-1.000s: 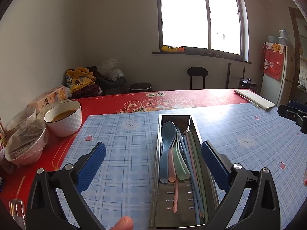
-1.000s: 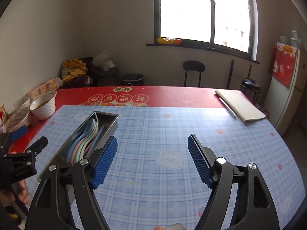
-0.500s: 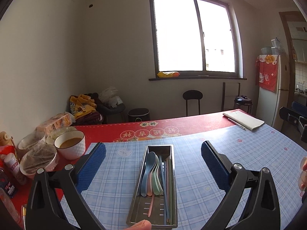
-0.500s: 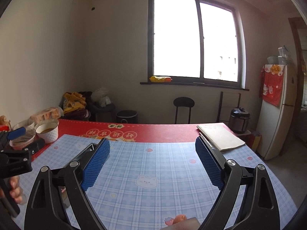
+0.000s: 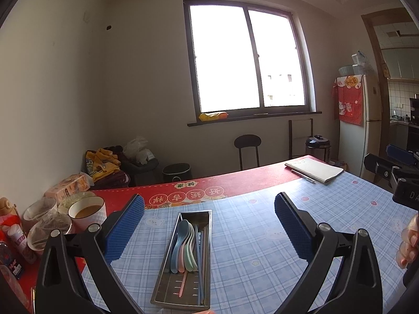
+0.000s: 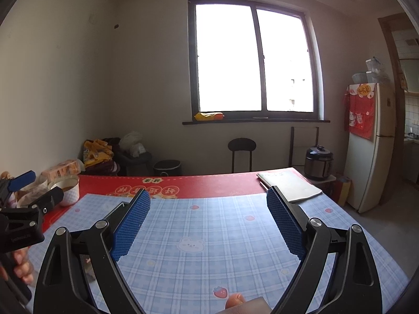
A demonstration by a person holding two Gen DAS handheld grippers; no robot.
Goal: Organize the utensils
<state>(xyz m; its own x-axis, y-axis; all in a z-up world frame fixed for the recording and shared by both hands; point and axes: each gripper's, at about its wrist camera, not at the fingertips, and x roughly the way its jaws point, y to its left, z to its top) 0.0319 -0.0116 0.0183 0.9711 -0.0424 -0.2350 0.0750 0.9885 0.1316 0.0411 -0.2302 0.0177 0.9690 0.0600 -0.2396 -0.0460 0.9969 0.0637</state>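
Left gripper point(image 5: 209, 225) raised above metal tray point(image 5: 167, 257), jaws spread wide, holding nothing. Right gripper point(image 6: 208, 223) right of tray, level, likewise released. Spoons point(image 5: 183, 246) and chopsticks point(image 5: 201, 256) lie inside tray.

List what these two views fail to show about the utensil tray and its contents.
- Metal tray, left wrist view: the near end is cut off by the bottom edge.
- Spoons, left wrist view: they overlap, so the count is uncertain; the chopsticks are too thin to count.
- Right wrist view: the right gripper's left finger hides nearly all of the tray; only a rim corner shows.
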